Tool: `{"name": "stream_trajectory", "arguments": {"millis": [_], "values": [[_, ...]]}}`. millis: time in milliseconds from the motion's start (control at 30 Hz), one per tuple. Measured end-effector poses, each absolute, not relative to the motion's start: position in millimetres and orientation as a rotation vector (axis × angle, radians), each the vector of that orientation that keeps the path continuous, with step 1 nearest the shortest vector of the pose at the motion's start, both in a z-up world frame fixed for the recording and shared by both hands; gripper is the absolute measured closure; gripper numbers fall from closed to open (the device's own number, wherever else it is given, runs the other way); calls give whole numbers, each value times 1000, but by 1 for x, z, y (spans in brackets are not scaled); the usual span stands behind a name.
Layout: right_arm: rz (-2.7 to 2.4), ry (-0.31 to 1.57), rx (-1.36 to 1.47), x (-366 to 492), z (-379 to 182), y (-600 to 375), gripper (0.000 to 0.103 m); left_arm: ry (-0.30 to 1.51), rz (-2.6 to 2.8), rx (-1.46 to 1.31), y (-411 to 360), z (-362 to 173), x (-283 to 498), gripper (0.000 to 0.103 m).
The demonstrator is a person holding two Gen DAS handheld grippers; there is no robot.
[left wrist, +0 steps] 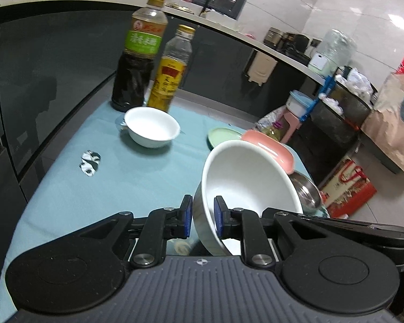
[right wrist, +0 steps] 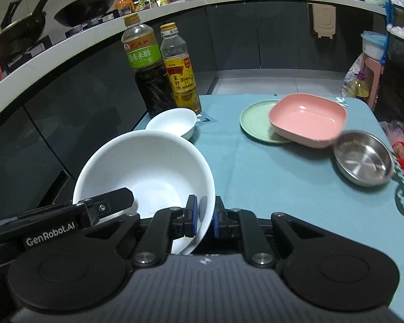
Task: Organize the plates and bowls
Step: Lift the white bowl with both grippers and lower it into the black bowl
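Note:
A large white bowl (left wrist: 245,180) is held above the blue table between both grippers, which grip opposite sides of its rim. My left gripper (left wrist: 203,216) is shut on its rim. My right gripper (right wrist: 204,216) is shut on the rim of the same large white bowl (right wrist: 145,167). A small white bowl (left wrist: 151,125) (right wrist: 173,122) stands near the bottles. A pink square bowl (right wrist: 308,119) (left wrist: 269,148) rests partly on a green plate (right wrist: 256,123) (left wrist: 222,134). A steel bowl (right wrist: 362,161) (left wrist: 307,188) sits at the table's right edge.
Two bottles, a dark vinegar bottle (right wrist: 145,67) and a yellow oil bottle (right wrist: 181,72), stand at the table's far left. A crumpled black-and-white wrapper (left wrist: 90,162) lies on the blue cloth (right wrist: 282,188). Dark cabinets run behind; bags and a pink stool stand right.

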State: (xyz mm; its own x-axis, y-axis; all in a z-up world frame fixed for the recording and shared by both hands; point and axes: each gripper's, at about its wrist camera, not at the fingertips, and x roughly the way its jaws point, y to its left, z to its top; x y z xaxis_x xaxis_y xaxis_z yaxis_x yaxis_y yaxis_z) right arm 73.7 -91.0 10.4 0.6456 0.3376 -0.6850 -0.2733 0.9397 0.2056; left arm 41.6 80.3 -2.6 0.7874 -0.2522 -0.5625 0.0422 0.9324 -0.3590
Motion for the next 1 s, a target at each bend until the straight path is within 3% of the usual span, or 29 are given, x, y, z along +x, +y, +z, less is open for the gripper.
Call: {"name": "stream_trajectory", "arguments": {"millis": [1000], "values": [[276,866,201,12,-30,-140,89,797,-224,-234,37,-39,-5,88]]}}
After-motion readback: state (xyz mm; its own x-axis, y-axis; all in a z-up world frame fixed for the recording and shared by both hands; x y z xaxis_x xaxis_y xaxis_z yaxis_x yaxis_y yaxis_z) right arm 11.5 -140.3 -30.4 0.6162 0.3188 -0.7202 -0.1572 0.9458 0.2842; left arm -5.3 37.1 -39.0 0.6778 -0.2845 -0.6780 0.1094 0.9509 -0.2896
